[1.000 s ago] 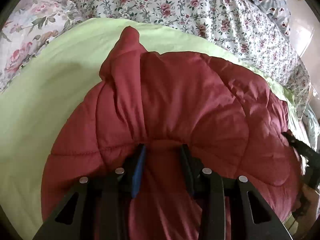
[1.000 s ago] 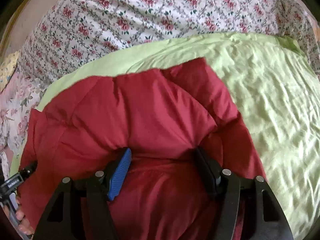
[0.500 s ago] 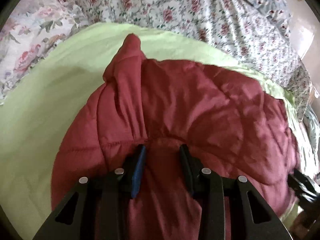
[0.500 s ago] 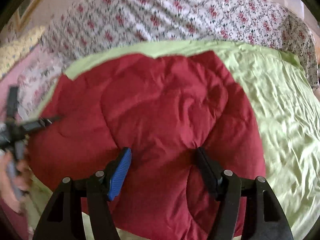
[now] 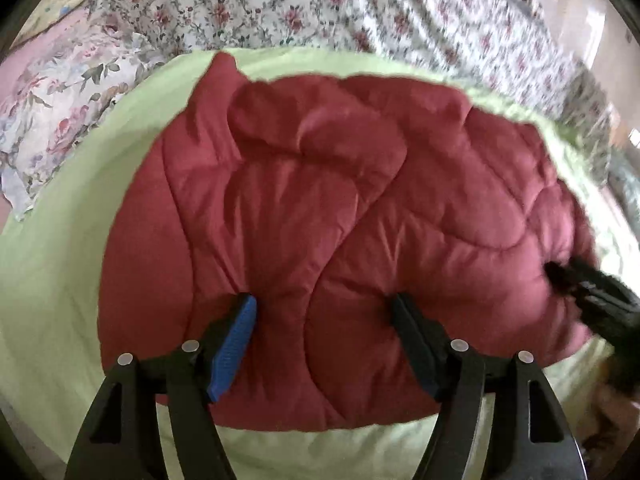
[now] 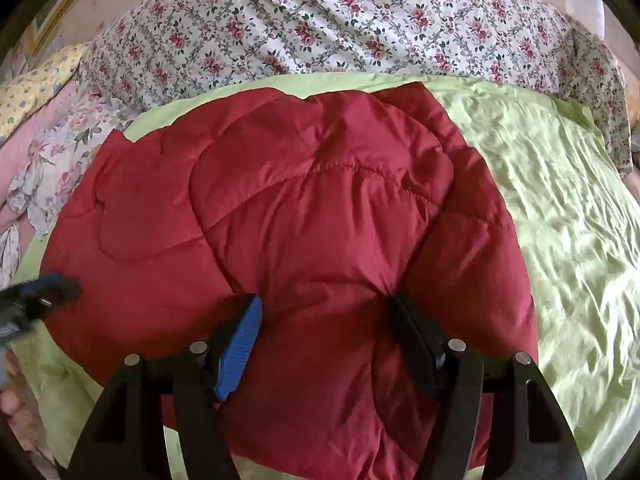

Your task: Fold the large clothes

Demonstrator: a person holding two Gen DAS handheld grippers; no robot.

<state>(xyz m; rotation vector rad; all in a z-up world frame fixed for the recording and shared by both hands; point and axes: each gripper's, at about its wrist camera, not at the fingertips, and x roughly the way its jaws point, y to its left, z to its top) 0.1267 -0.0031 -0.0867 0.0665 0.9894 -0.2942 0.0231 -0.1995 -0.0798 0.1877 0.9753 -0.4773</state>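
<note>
With the red quilted jacket (image 5: pixel 344 216) lying folded on the green sheet (image 5: pixel 60 264) under both my grippers, my left gripper (image 5: pixel 322 310) has just been opening off it while my right gripper (image 6: pixel 326 312) pinches a bunched fold, so next I judge I let go there too

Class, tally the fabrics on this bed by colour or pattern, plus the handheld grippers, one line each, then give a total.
Red quilted garment: 1
Light green sheet: 1
Small-rose floral cover: 1
Large-flower floral cloth on the left: 1
Yellow patterned fabric at the far left: 1
Grippers, left gripper and right gripper: 2
Total: 7
</note>
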